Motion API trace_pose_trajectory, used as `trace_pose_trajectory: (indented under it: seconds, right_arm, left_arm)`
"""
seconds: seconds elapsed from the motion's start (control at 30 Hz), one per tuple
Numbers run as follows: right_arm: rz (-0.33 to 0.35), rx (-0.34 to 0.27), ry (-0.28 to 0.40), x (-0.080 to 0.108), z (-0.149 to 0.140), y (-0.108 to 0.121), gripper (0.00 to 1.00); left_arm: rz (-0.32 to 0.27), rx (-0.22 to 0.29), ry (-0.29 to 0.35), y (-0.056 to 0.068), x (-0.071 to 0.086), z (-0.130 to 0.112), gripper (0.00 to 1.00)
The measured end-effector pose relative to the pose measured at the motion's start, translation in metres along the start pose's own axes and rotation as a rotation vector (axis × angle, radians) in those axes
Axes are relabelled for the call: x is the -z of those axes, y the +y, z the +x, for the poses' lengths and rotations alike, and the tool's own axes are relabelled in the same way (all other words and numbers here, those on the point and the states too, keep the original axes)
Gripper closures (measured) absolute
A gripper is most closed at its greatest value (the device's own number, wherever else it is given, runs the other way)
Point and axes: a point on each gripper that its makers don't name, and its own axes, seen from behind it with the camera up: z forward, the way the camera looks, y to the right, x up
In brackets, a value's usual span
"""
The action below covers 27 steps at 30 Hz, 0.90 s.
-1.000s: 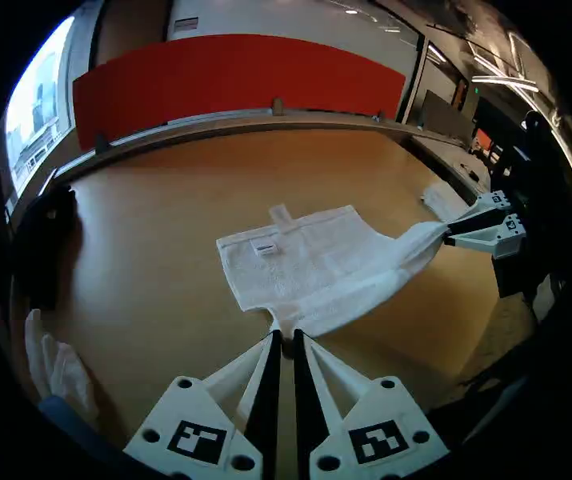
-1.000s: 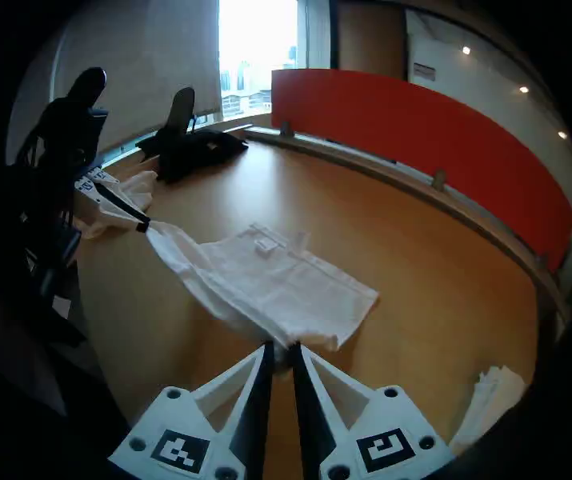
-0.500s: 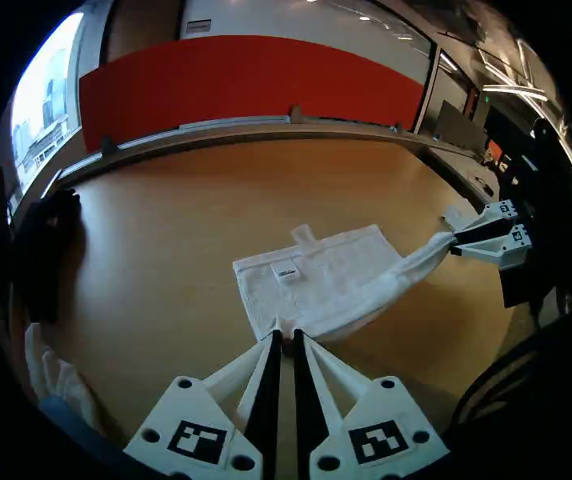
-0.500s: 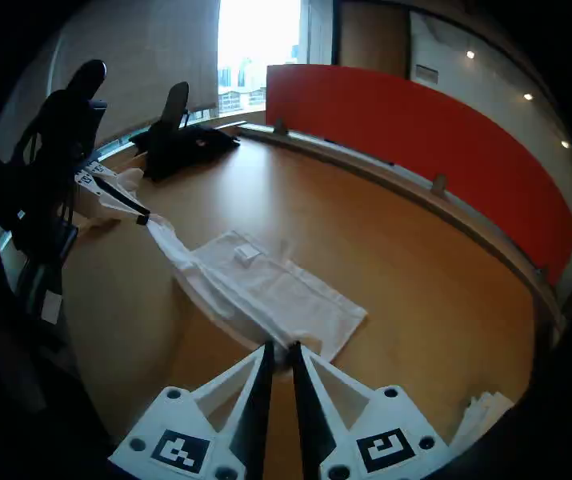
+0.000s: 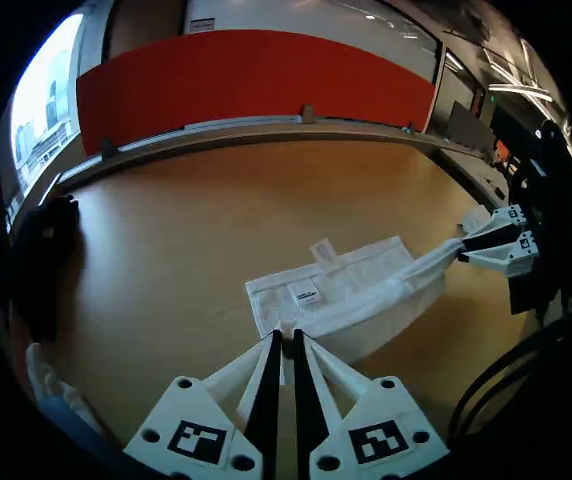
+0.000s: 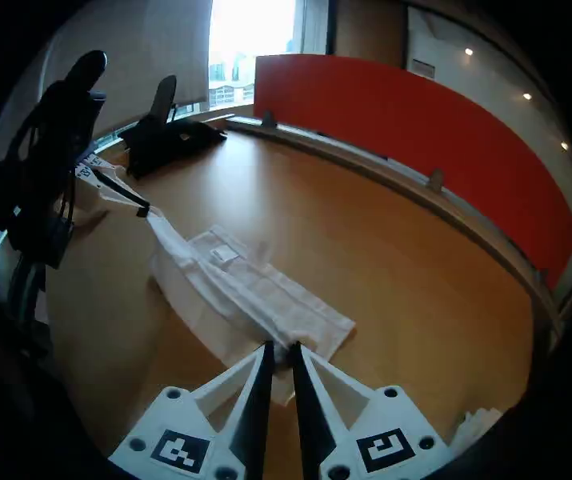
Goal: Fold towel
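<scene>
Jaws of both grippers are clenched on the towel (image 5: 342,290): left gripper (image 5: 286,346) pinches one corner, right gripper (image 6: 280,352) the other corner of the same long edge. That edge is lifted & stretched taut btwn them; the rest lies flat on the table (image 5: 182,232), twd the red panel (image 5: 246,80). Long axis runs roughly parallel to the panel. Neither hand is nearer. Likely next: carry the edge twd the panel. Smooth wood top; office chairs (image 6: 162,104) sit at the panel's window end.

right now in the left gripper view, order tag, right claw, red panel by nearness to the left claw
1. tag: on the towel, just ahead of the left claw.
2. right claw: far right, holding the towel's other end.
3. red panel: along the table's far edge.
</scene>
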Motion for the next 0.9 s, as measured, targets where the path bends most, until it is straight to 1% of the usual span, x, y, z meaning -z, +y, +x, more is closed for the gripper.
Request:
trace_pose_trajectory:
  seconds: [0.3, 0.5, 0.67, 0.77, 0.83, 0.9]
  right_arm:
    - [-0.001, -0.008, -0.034, -0.011, -0.012, 0.004, 0.83]
    - [-0.009, -0.016, -0.054, -0.027, -0.019, 0.009, 0.83]
    - [-0.017, -0.034, -0.068, -0.041, -0.024, 0.015, 0.83]
    - [-0.023, -0.036, -0.073, -0.048, -0.026, 0.019, 0.83]
    - [-0.03, -0.031, -0.076, -0.051, -0.028, 0.021, 0.83]
    - [-0.038, -0.025, -0.079, -0.054, -0.029, 0.024, 0.79]
  left_arm:
    - [0.008, -0.007, -0.02, -0.003, -0.018, -0.006, 0.89]
    - [0.023, -0.02, -0.028, -0.008, -0.035, -0.012, 0.89]
    - [0.035, -0.032, -0.026, -0.01, -0.05, -0.012, 0.89]
    - [0.042, -0.042, -0.026, -0.012, -0.057, -0.012, 0.89]
    - [0.047, -0.048, -0.03, -0.013, -0.061, -0.013, 0.88]
    - [0.052, -0.052, -0.035, -0.014, -0.065, -0.015, 0.87]
